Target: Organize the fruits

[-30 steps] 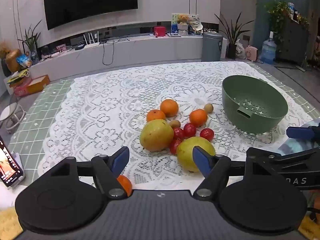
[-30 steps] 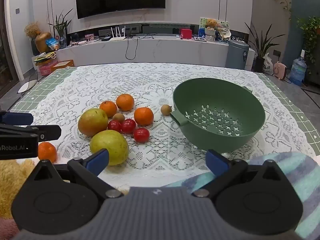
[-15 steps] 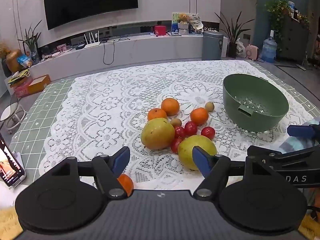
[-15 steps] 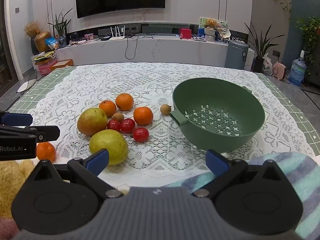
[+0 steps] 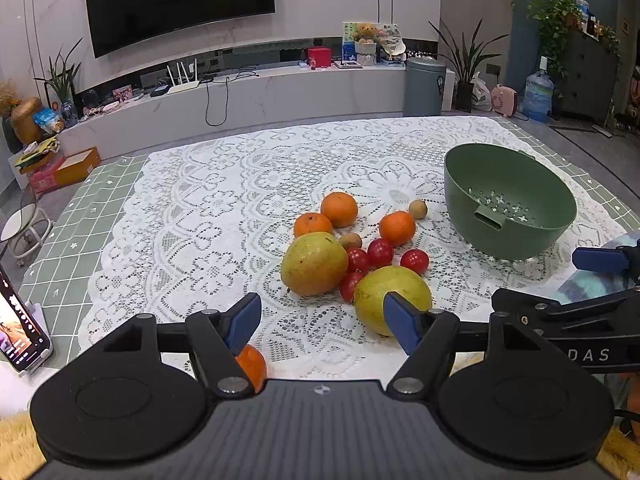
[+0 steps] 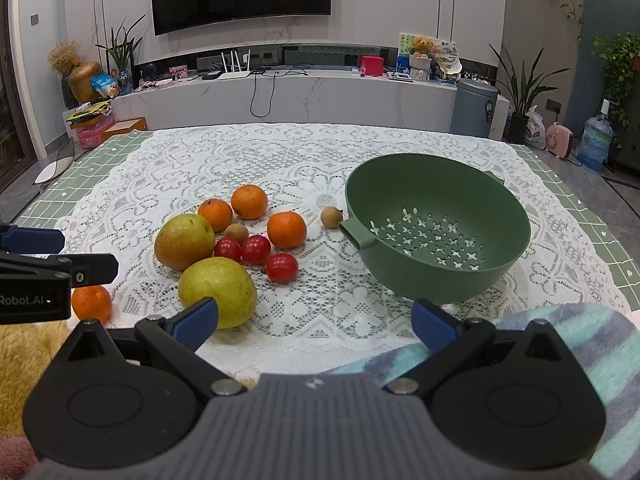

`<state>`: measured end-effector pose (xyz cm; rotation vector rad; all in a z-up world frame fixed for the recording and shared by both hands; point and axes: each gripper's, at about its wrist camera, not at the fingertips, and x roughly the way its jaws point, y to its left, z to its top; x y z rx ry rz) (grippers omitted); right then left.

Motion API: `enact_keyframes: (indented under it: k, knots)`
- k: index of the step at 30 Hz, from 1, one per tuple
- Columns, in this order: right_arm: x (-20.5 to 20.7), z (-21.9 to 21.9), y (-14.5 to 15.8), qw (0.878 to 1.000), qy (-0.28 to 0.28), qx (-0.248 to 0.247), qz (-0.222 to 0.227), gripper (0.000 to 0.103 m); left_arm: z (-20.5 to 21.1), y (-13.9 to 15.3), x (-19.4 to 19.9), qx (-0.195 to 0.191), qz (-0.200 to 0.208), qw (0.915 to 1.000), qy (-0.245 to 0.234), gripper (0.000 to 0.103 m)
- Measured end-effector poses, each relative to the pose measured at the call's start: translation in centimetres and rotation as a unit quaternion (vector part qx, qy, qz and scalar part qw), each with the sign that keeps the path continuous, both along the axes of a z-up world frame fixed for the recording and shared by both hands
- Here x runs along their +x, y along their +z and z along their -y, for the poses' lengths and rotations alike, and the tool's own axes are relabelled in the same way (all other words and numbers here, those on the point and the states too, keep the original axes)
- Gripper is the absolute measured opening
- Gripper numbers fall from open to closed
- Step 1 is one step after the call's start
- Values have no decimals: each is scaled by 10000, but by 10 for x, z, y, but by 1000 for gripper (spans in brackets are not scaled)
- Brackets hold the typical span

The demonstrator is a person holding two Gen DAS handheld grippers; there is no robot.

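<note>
Fruit sits in a loose pile on the lace tabletop (image 6: 280, 152), left of the empty green colander (image 6: 438, 236). Best start: nearest pear (image 5: 390, 298), squeezed across its middle. Left gripper (image 5: 322, 326) fingers apart, just closing slightly, nothing between. Right gripper (image 6: 314, 320) fingers wide apart, empty.

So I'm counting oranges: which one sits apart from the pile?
The lone orange at the near left cloth edge, beside the left hand-held gripper; the other three cluster behind the pears.
</note>
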<state>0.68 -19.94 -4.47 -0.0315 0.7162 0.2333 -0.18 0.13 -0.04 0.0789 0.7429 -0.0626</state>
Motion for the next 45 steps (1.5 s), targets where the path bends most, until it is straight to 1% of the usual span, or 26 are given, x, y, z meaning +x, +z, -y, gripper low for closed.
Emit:
enact_keyframes:
  k: [34, 41, 45]
  knots:
    - [-1, 2, 2, 10000, -4, 14, -24, 99, 0, 0, 0, 1, -42, 10000, 24, 82]
    - [0, -1, -5, 10000, -4, 18, -20, 99, -1, 2, 0, -3, -52, 10000, 34, 82]
    - [0, 0, -4, 10000, -4, 19, -19, 99, -1, 2, 0, 1, -58, 10000, 34, 82]
